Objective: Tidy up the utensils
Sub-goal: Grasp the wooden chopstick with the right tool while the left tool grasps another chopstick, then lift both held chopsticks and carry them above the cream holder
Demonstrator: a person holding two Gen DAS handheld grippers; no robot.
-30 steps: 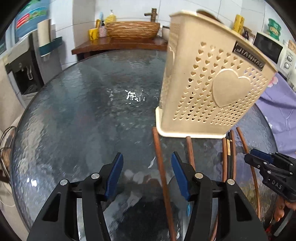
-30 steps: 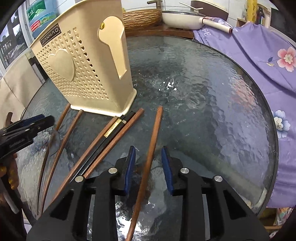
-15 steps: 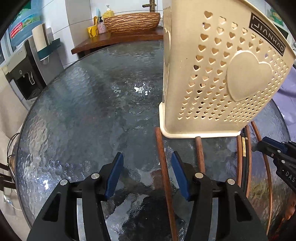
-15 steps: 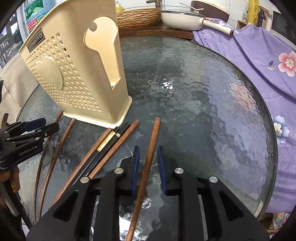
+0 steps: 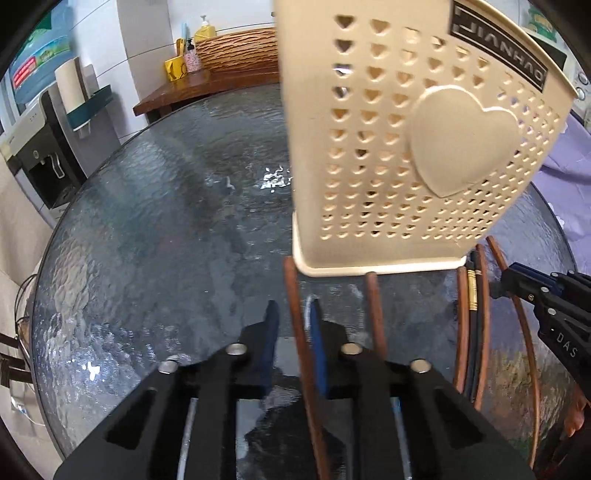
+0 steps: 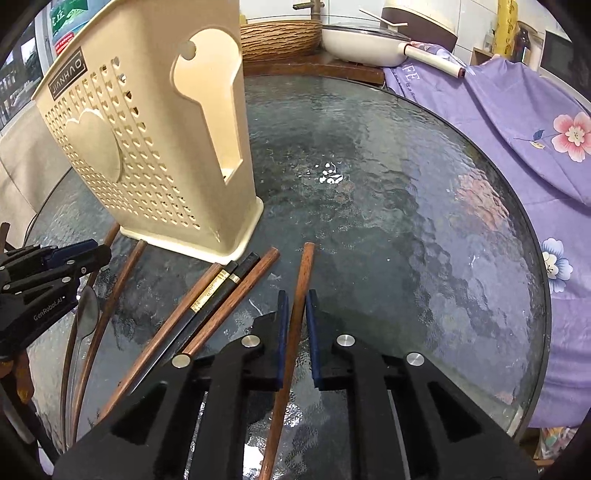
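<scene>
A cream perforated utensil holder (image 5: pixel 406 147) (image 6: pixel 147 147) stands upright on the round glass table (image 5: pixel 166 240). Several brown and black chopsticks lie in front of it. My left gripper (image 5: pixel 293 321) straddles the leftmost brown chopstick (image 5: pixel 295 295). Its jaws are closing: the right pad touches the stick and the left pad still shows a gap. My right gripper (image 6: pixel 295 310) is closing on the rightmost brown chopstick (image 6: pixel 304 266), with both pads against it. A metal spoon (image 6: pixel 86 314) lies by the left gripper (image 6: pixel 92 254). The right gripper (image 5: pixel 506 280) shows at the edge of the left wrist view.
A pair of black chopsticks with a gold band (image 6: pixel 218 288) lies between brown ones. A purple flowered cloth (image 6: pixel 535 129) hangs past the table's right rim. Behind the table are a wicker basin (image 6: pixel 280 35), a white pan (image 6: pixel 365 44) and a water dispenser (image 5: pixel 40 147).
The left jaws have narrowed sharply around the leftmost chopstick, and that gripper has come closer to the holder. The right jaws have closed in on the rightmost chopstick.
</scene>
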